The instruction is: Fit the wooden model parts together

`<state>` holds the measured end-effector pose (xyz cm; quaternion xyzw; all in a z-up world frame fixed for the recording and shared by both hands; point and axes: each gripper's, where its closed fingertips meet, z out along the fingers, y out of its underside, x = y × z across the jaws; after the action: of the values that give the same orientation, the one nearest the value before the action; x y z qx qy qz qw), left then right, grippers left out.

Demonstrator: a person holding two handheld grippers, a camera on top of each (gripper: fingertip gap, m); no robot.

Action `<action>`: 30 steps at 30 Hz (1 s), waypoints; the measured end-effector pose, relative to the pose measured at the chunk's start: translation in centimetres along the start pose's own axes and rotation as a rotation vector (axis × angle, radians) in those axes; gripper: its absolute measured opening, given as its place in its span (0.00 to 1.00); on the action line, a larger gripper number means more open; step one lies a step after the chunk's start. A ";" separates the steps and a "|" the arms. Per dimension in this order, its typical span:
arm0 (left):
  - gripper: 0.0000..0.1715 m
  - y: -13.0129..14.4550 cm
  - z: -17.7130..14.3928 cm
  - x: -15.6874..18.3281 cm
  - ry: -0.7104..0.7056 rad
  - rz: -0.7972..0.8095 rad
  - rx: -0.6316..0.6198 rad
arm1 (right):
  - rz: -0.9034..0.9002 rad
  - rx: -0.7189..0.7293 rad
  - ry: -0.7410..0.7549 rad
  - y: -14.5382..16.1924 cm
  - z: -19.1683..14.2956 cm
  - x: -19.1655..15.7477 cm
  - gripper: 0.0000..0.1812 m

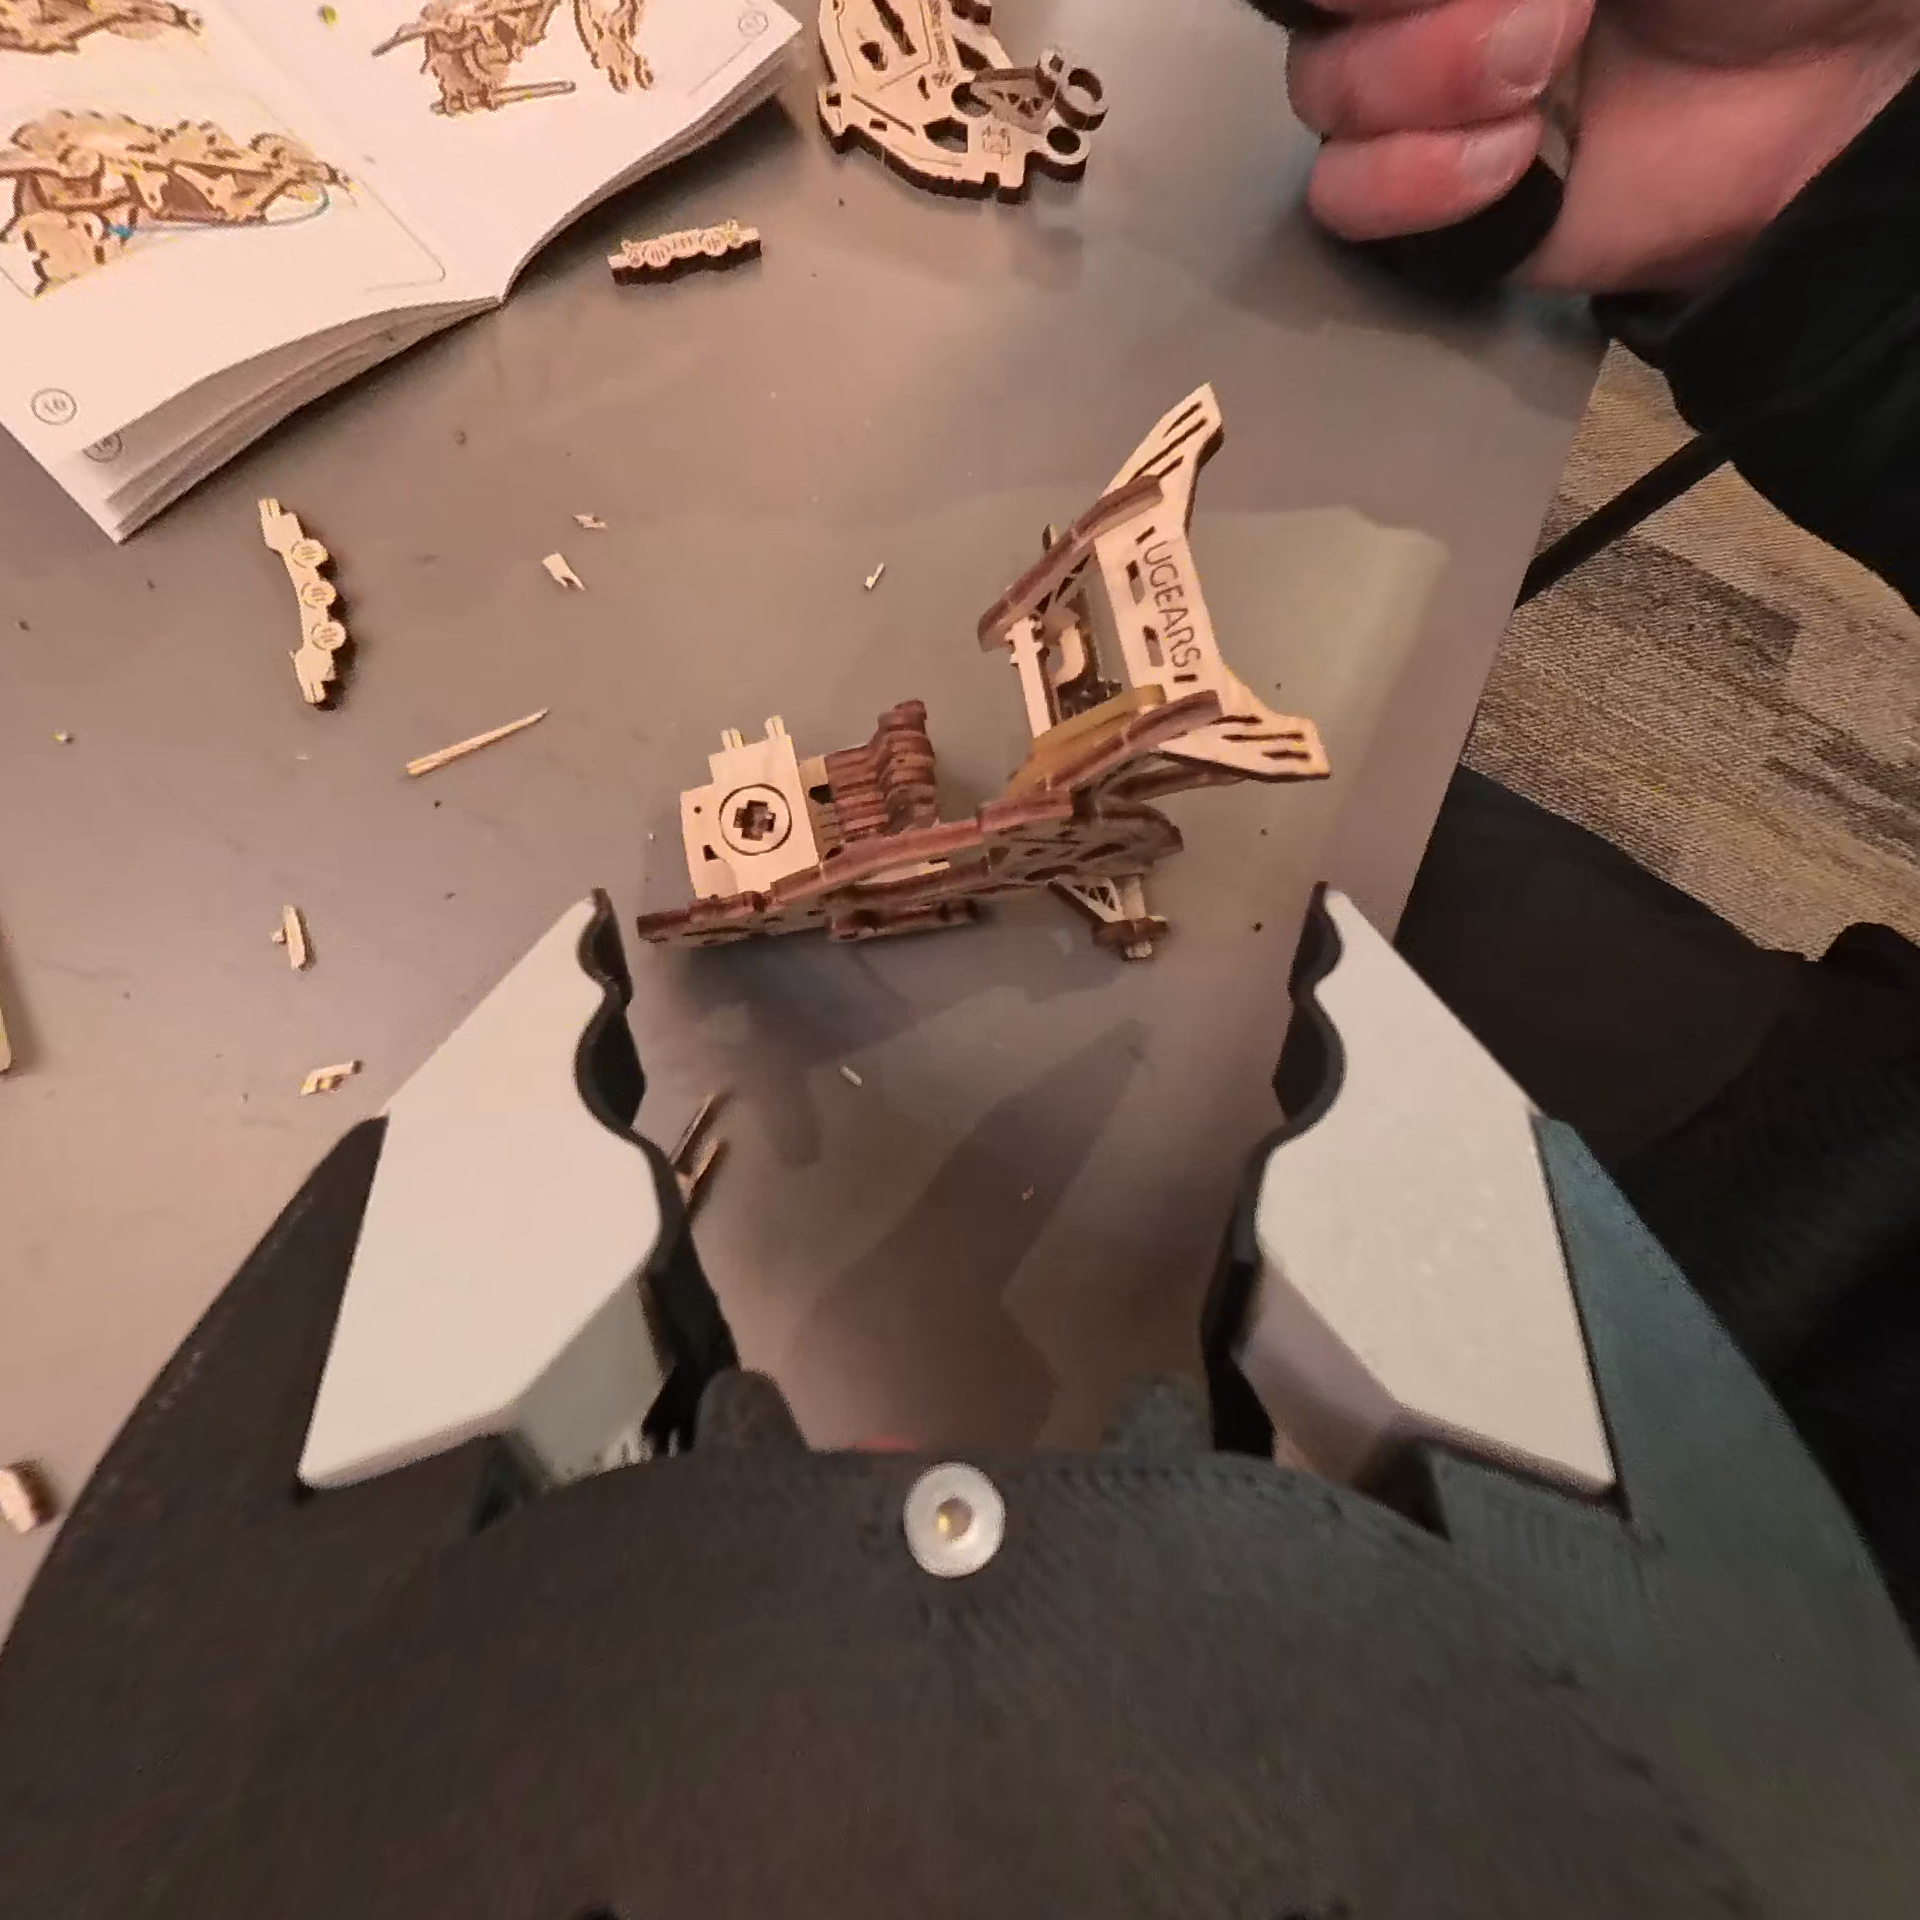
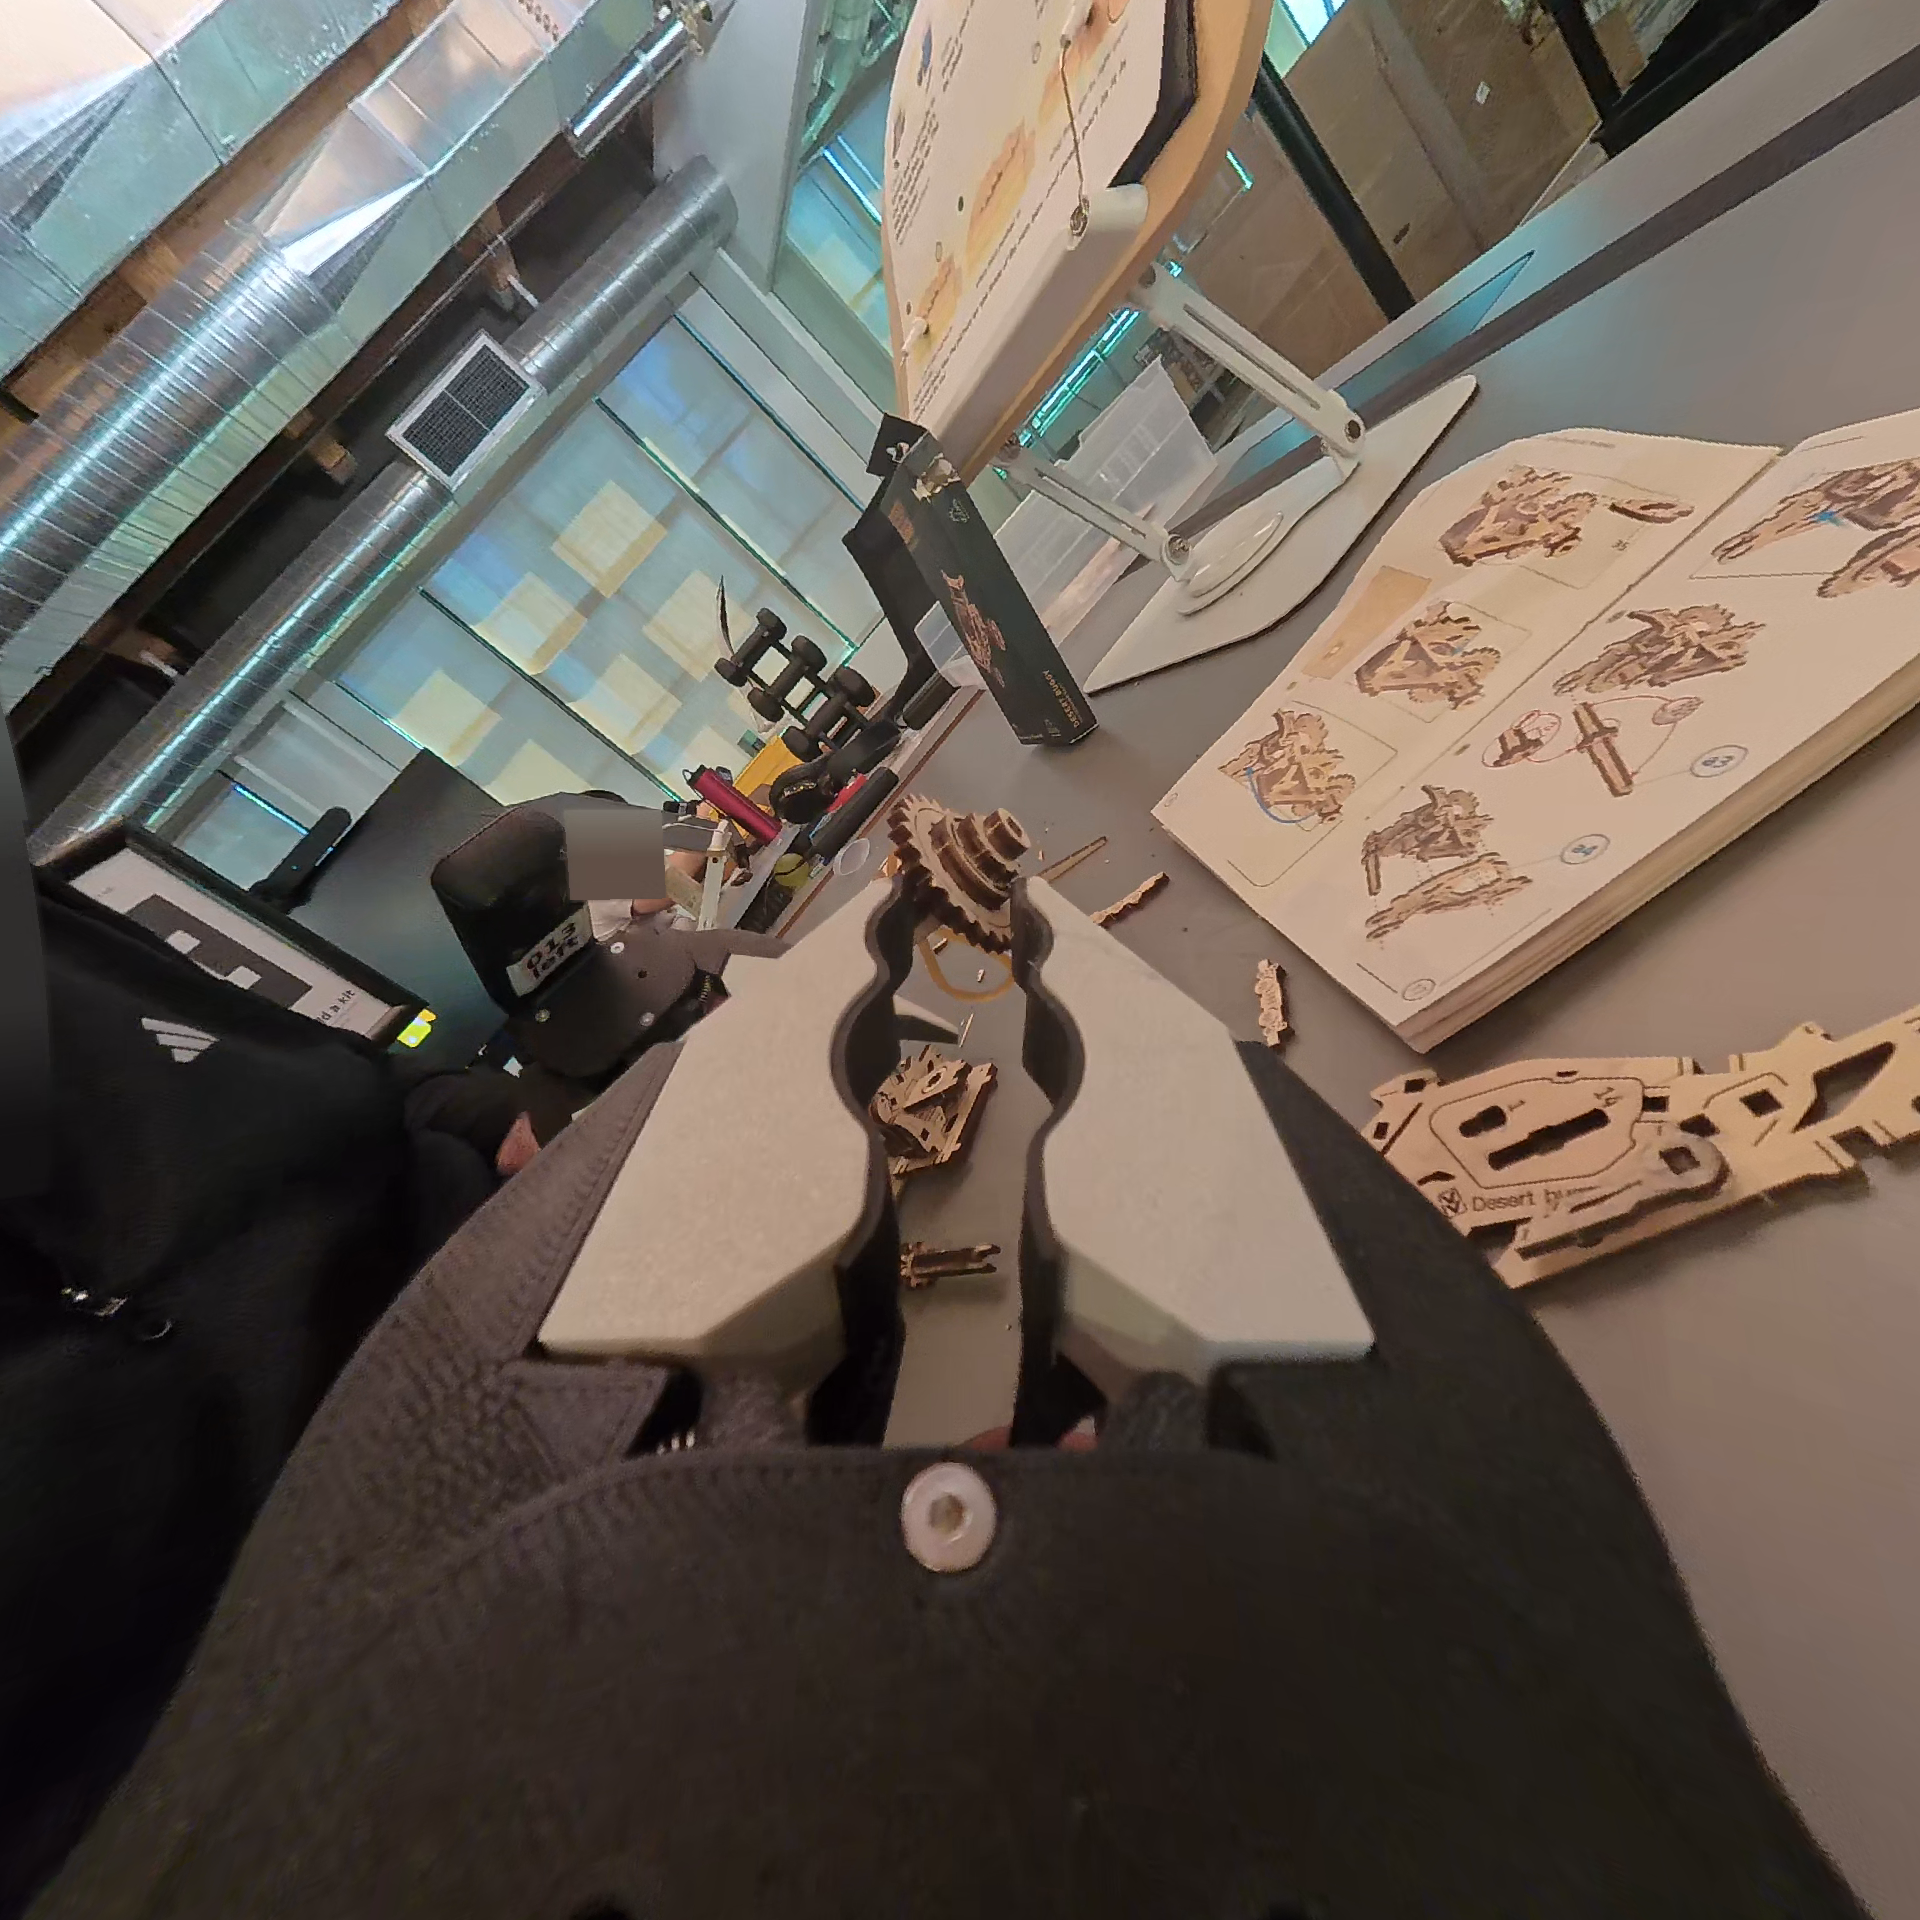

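A partly built wooden model point(image 1: 966, 769) lies on the grey table point(image 1: 831, 436), just beyond my left gripper point(image 1: 966, 920). The left gripper is open wide and empty, its fingertips level with the model's near edge. My right gripper point(image 2: 966, 899) is shut on a wooden gear part point(image 2: 951, 868), held at its fingertips above the table. Through the gap between the right fingers, the model point(image 2: 925, 1101) shows on the table below. The black left gripper point(image 2: 561, 966) shows farther off in the right wrist view. A hand point(image 1: 1507, 135) holds a black handle at the upper right of the left wrist view.
An open instruction booklet point(image 1: 260, 208) point(image 2: 1558, 727) lies beside a punched wooden sheet point(image 1: 935, 94) point(image 2: 1610, 1143). Small loose parts point(image 1: 312, 613) and splinters are scattered about. A rubber band point(image 2: 977, 971), a black box point(image 2: 966, 603) and a white stand point(image 2: 1195, 582) are farther off. The table edge point(image 1: 1496, 727) runs at the right. Spacing between my two grippers at the tips: around 15 cm.
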<state>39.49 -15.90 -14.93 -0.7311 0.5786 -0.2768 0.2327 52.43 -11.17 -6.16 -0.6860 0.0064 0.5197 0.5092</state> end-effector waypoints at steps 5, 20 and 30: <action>0.66 -0.3 0.3 -0.1 -0.012 -0.006 0.004 | -0.012 0.000 -0.001 0.0 0.0 -0.1 0.08; 0.68 -1.0 1.0 0.2 -0.011 -0.032 0.017 | -0.024 0.013 -0.012 -0.1 -0.1 -0.4 0.08; 0.53 -1.5 0.9 -0.3 -0.016 -0.018 0.044 | -0.026 0.022 -0.015 -0.2 -0.2 -0.5 0.08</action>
<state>41.16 -15.29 -14.65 -0.7333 0.5637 -0.2858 0.2508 52.48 -11.49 -5.73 -0.6764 -0.0007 0.5179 0.5236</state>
